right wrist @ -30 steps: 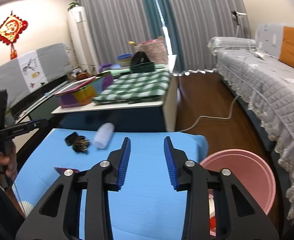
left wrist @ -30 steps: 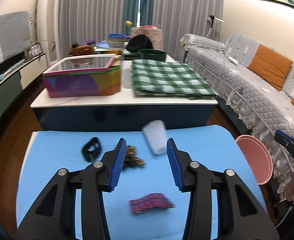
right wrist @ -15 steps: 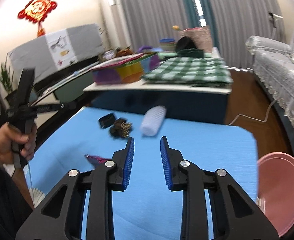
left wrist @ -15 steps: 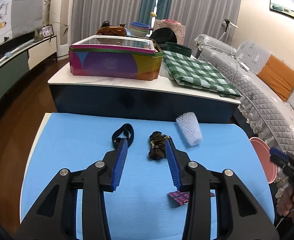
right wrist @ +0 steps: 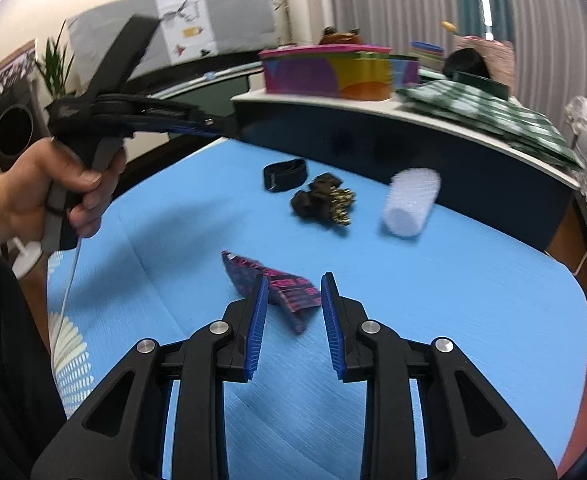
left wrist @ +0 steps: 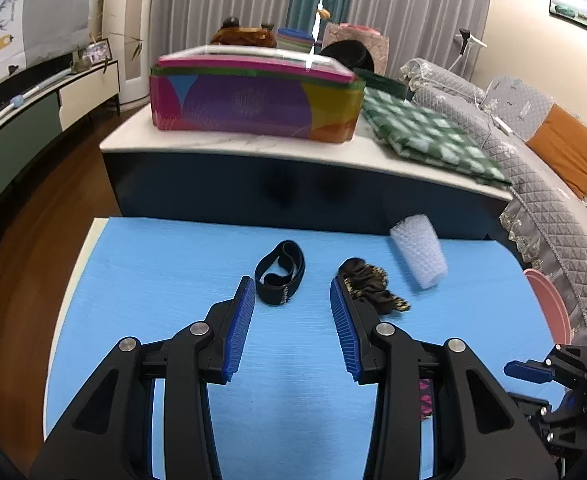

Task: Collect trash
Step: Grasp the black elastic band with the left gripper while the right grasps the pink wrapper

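Observation:
On the blue mat (left wrist: 165, 280) lie a black band (left wrist: 279, 278), a dark brown and gold scrunchie (left wrist: 369, 286), a white bubble-wrap roll (left wrist: 419, 254) and a pink-black wrapper (right wrist: 281, 290). My left gripper (left wrist: 291, 286) is open, its tips just short of the band and the scrunchie. My right gripper (right wrist: 294, 282) is open, its jaws either side of the wrapper's near end. The band (right wrist: 284, 174), scrunchie (right wrist: 323, 200) and roll (right wrist: 411, 202) lie beyond it. A pink bin (left wrist: 549, 304) stands at the mat's right edge.
A dark-sided, white-topped table (left wrist: 293, 184) stands right behind the mat, carrying a colourful box (left wrist: 253, 104) and a green checked cloth (left wrist: 429, 136). A grey sofa (left wrist: 533, 128) runs along the right. The hand-held left gripper (right wrist: 133, 112) hangs over the mat's left side.
Both grippers have swung left and come down towards the mat. The left one now faces the band and scrunchie; the right one has moved from the bin side to the wrapper.

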Available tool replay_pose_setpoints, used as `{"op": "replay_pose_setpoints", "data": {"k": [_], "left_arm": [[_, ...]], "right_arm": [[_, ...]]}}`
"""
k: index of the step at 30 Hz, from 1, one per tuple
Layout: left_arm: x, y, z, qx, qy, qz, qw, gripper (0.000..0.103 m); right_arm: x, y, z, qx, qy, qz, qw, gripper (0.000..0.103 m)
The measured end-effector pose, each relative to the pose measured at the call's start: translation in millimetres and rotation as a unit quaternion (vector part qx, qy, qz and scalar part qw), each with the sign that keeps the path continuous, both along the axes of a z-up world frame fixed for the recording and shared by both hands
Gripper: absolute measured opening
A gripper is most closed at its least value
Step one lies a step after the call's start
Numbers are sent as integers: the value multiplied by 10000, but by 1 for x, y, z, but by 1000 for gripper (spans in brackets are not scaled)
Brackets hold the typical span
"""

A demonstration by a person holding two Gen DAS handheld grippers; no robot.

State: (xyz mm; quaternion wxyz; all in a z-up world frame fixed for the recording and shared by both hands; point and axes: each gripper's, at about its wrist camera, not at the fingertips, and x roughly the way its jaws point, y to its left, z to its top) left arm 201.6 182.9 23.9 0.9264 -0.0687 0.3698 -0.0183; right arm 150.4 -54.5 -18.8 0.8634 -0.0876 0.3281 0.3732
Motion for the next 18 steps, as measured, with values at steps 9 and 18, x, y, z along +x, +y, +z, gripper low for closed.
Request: {"op": "replay_pose_setpoints", "data": {"k": [9,18], "left_arm": [[30,7,-39,-39,210,-87,9997,39],[60,-1,-71,135,406,-39,9991,41]], "right_arm": [[9,19,-24,-339,102,198,9992,29],[15,14,-23,-374,19,128,9992,11]]}}
